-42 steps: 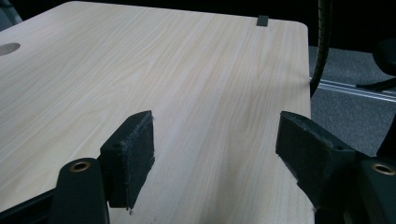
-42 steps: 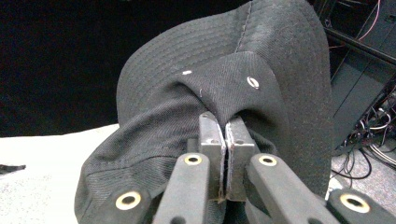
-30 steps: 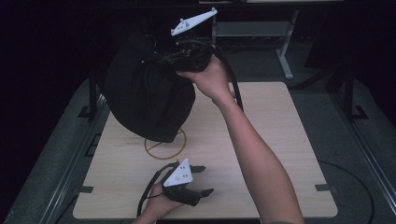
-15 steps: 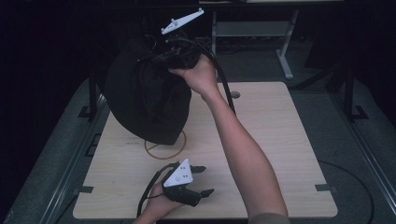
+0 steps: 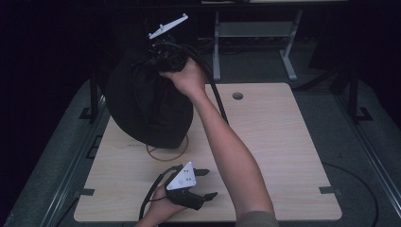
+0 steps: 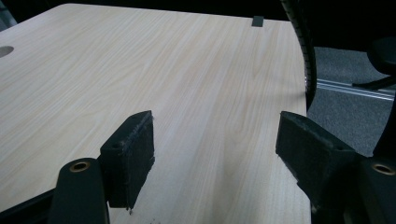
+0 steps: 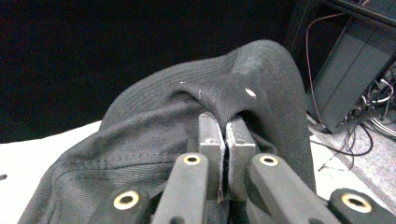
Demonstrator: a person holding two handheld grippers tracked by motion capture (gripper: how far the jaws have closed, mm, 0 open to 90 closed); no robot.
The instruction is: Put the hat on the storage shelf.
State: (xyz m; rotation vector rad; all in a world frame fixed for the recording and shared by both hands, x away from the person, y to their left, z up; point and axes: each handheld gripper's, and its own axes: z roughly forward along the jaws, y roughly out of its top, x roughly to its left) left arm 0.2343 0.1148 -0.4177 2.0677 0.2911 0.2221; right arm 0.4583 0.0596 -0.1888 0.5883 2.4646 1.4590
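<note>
A black fabric hat (image 5: 146,104) hangs over the back left of the wooden table (image 5: 274,132), its lower edge near the tabletop. My right gripper (image 5: 153,59) is shut on a fold at the hat's top; in the right gripper view the pads (image 7: 210,140) pinch the dark cloth (image 7: 187,107) tightly. Near the table's front edge my left gripper (image 5: 208,183) rests with its jaws open. In the left gripper view nothing lies between its pads (image 6: 128,154), only bare wood (image 6: 140,70).
A thin tan ring (image 5: 165,159) lies on the table, partly under the hat. A round cable hole (image 5: 238,96) sits near the back edge. A grey metal frame (image 5: 255,30) stands behind the table. A black cable (image 6: 303,51) hangs at the right.
My right hand has carried the hat to the left and slightly down. The left gripper has stayed where it was, still open.
</note>
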